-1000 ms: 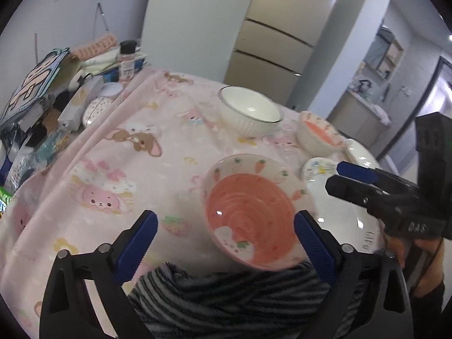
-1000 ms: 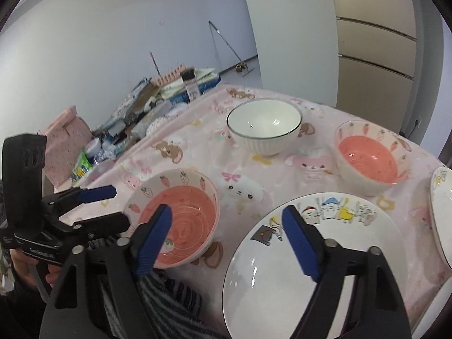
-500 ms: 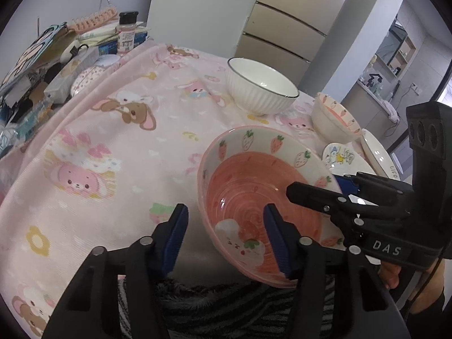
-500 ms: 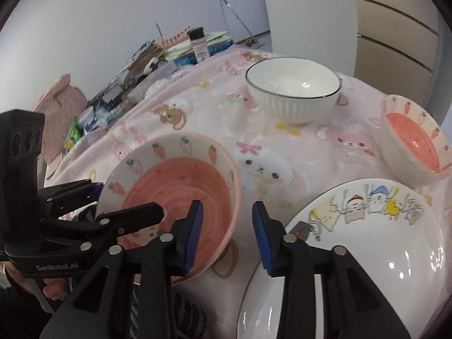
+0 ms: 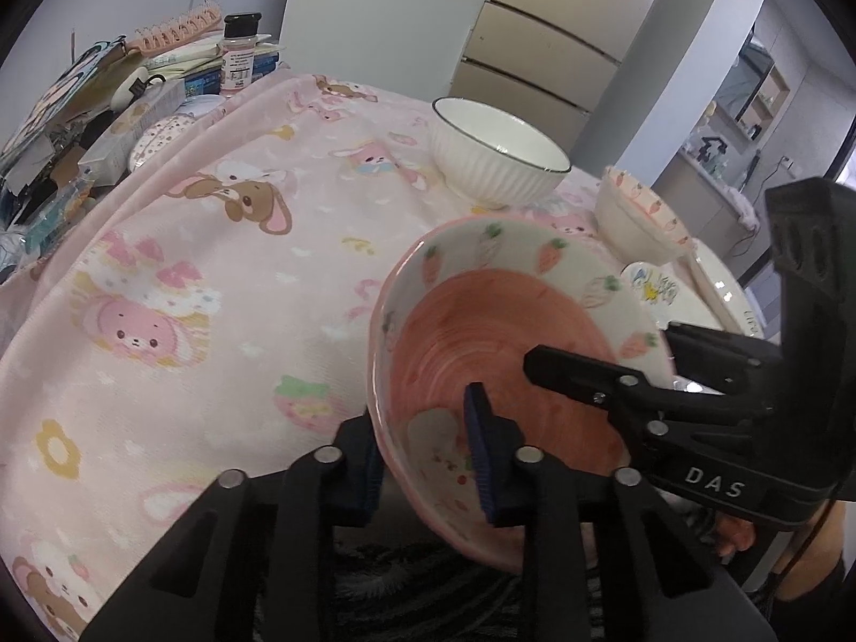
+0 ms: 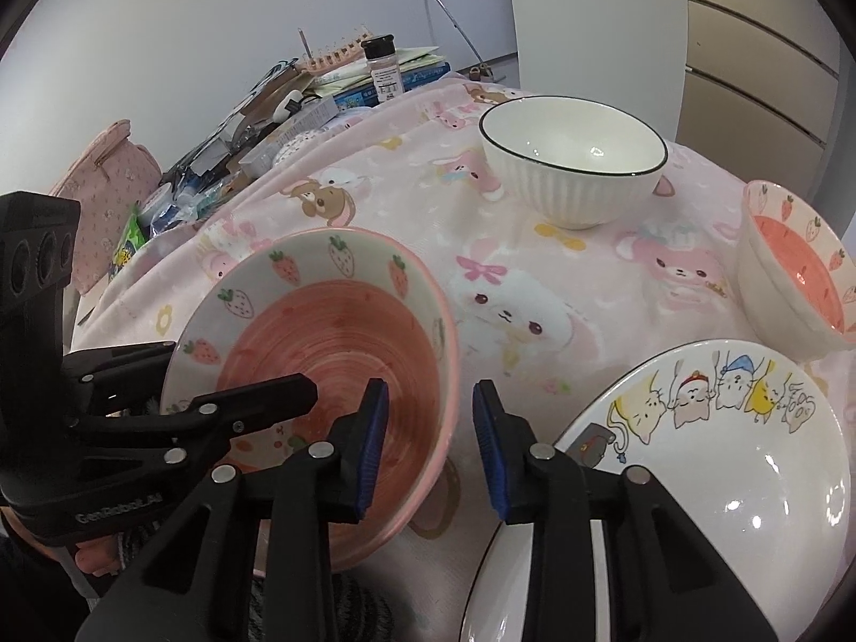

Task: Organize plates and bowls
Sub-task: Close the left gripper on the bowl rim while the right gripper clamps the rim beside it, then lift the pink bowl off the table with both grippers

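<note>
A large pink bowl with strawberries on its rim (image 5: 513, 353) (image 6: 321, 353) sits on the pink cartoon tablecloth (image 5: 214, 267) near the front edge. My left gripper (image 5: 422, 417) is closing on the bowl's left rim, one pad outside against the wall and one inside. In the right wrist view my right gripper (image 6: 432, 390) straddles the opposite rim. Its inner pad is in the bowl, and a strip of cloth shows between its outer pad and the wall. A cat-print plate (image 6: 722, 481) lies just right of it.
A white ribbed bowl (image 5: 497, 160) stands further back, with a smaller pink bowl (image 6: 797, 278) to its right and another plate's edge (image 5: 717, 289) behind the cat plate. Books, boxes and a bottle (image 5: 241, 53) crowd the far left. A pink pouch (image 6: 107, 187) lies beyond the table.
Both grippers dropped toward the large pink bowl and narrowed from wide open. The left now pinches its left rim, and the right straddles the opposite rim.
</note>
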{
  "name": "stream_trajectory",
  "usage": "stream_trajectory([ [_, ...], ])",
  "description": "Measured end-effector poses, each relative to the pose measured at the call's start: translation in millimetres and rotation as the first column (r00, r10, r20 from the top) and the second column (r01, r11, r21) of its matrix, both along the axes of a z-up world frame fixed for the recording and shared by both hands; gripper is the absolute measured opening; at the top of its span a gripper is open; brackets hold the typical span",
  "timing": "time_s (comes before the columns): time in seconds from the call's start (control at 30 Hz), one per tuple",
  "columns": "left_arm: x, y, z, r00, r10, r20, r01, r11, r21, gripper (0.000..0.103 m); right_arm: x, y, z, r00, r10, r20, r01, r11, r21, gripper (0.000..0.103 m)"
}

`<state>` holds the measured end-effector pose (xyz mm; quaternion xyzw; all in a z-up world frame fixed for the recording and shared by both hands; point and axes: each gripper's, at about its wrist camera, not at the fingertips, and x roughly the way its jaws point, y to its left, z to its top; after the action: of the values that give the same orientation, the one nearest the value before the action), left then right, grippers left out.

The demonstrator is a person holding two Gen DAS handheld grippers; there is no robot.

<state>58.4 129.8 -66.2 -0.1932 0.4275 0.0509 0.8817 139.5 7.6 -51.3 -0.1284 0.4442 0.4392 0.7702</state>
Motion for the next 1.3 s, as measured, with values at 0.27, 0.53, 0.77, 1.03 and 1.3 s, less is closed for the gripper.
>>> stream_trajectory([
  [0.27,-2,2,-1,1.0,0.001,0.016,-0.001,1.0,-0.008,0.021,-10,4,0,0.998,0.038,0.051,-0.038,0.999,-0.01,0.021],
  [0.53,-3,4,-3,1.0,-0.006,0.024,0.006,1.0,-0.017,0.021,-7,2,-1,0.999,0.036,0.025,-0.037,0.999,0.013,0.021],
  [0.77,-3,3,-3,1.0,-0.006,0.029,0.006,1.0,-0.016,0.021,-7,2,-2,1.0,0.022,0.023,-0.022,0.999,0.029,0.019],
  [1.03,-8,6,2,0.997,-0.008,0.078,0.011,0.999,-0.033,0.015,-3,-12,9,0.999,-0.013,0.036,0.009,0.994,0.111,0.009],
  [1.3,-21,-10,38,0.981,-0.029,0.19,0.016,0.997,0.07,0.014,-9,-31,43,0.993,-0.041,0.108,0.015,0.972,0.235,0.01],
])
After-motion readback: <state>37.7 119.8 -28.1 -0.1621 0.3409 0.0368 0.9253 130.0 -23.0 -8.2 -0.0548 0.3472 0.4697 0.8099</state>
